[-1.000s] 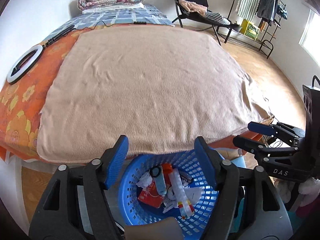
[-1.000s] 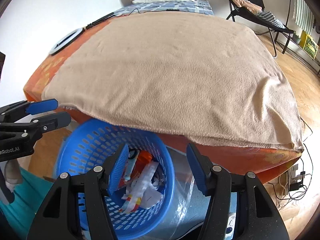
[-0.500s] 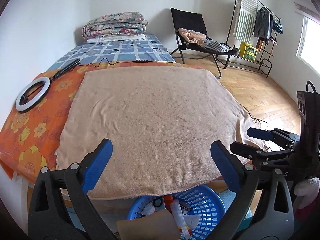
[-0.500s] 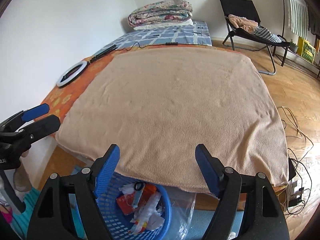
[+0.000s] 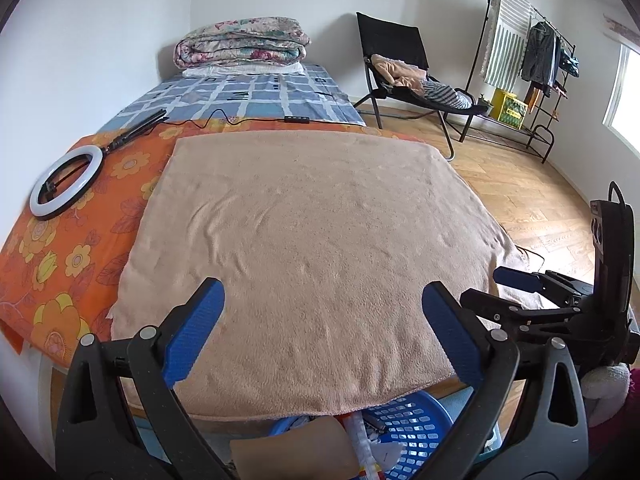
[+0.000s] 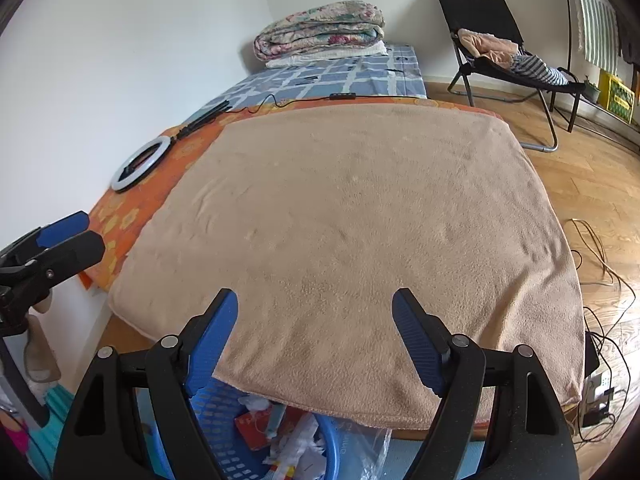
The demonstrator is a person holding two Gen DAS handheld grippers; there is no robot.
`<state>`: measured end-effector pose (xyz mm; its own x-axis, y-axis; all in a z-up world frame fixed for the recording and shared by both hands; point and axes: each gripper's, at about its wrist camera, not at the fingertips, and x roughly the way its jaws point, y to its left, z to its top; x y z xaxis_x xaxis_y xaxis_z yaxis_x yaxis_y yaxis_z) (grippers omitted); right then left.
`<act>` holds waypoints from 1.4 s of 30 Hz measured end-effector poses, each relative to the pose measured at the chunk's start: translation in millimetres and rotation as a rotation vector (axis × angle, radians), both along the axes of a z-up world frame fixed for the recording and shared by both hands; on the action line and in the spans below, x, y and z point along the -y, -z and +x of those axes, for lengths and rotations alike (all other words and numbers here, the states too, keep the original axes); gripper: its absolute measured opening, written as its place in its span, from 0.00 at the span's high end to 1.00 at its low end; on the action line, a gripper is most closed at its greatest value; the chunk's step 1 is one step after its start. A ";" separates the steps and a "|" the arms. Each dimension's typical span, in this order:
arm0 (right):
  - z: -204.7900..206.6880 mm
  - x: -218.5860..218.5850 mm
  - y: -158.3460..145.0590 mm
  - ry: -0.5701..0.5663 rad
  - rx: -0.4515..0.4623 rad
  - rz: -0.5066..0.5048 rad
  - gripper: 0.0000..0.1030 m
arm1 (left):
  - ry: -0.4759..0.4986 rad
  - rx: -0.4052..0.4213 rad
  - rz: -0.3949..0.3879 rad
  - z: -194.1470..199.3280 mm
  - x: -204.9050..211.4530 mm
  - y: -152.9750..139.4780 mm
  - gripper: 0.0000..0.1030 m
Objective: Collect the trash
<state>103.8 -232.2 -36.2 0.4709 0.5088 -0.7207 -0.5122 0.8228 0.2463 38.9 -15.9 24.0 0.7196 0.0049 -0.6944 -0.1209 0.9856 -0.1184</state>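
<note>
A blue plastic basket (image 5: pixel 404 424) stands on the floor below the bed's near edge and holds several pieces of trash; it also shows in the right wrist view (image 6: pixel 224 404), with a red packet and crumpled paper (image 6: pixel 296 436) inside. My left gripper (image 5: pixel 324 312) is open and empty, held above the near edge of the tan blanket (image 5: pixel 312 240). My right gripper (image 6: pixel 316 320) is open and empty, also above the blanket's near edge. No trash shows on the blanket. Each gripper appears at the side of the other's view.
A ring light (image 5: pixel 66 176) with its cable lies on the orange flowered sheet at the left. Folded quilts (image 5: pixel 240 44) sit at the bed's far end. A black chair (image 5: pixel 404 68) and a clothes rack (image 5: pixel 532 64) stand on the wooden floor. Cables (image 6: pixel 600 256) lie at right.
Both grippers have risen and tilted up from over the basket to over the blanket. The basket has dropped to the bottom edge of both views. Both jaws stand wider open.
</note>
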 end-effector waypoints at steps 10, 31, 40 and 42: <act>11.0 2.2 4.5 0.033 -0.041 0.022 0.23 | -0.024 -0.004 -0.033 1.7 -7.7 1.2 0.01; 11.9 -0.9 5.4 0.048 -0.037 0.025 0.23 | -0.029 0.010 -0.034 -2.7 -10.6 -5.9 0.01; 12.2 -0.2 5.7 0.047 -0.037 0.026 0.23 | -0.029 0.011 -0.037 -2.9 -8.9 -8.5 0.00; 12.3 -0.4 5.7 0.049 -0.039 0.028 0.23 | -0.028 0.010 -0.038 -2.8 -8.8 -8.2 0.00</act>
